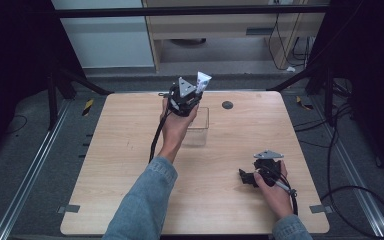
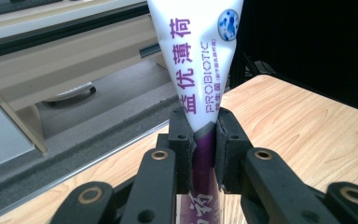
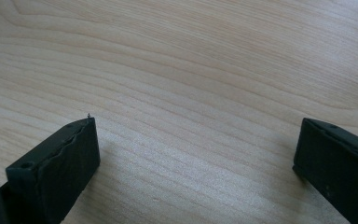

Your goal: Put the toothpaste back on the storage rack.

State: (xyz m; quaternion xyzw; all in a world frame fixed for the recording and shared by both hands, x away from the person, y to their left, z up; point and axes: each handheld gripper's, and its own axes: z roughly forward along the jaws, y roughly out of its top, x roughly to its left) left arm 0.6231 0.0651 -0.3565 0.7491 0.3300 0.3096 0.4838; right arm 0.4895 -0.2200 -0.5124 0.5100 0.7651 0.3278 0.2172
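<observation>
From the high view I had the left gripper (image 1: 194, 91) out at the far side of the table (image 1: 130, 165), directly over a clear plastic box (image 1: 198, 131) that sat near the far middle of the wooden top. Its jaws were clamped on a white and purple tube (image 1: 202, 81), which stuck up and away beyond the gripper with its flat crimped end highest. In the left gripper view the tube (image 2: 200, 60) ran straight up the middle of the frame, white with purple lettering, the word PROBIOTIC legible along it. The two black pads pressed on the tube from either side where the white gave way to purple, and the purple lower part passed down between them. Below the pads I caught a clear edge, which I took for the rim of the box.

The right gripper (image 1: 248, 178) lay low over the near right part of the table, well apart from the box. Its jaws stood wide apart in the right gripper view, bare wood grain between them. A small dark round disc (image 1: 227, 105) sat on the table beyond the box, to its right.
</observation>
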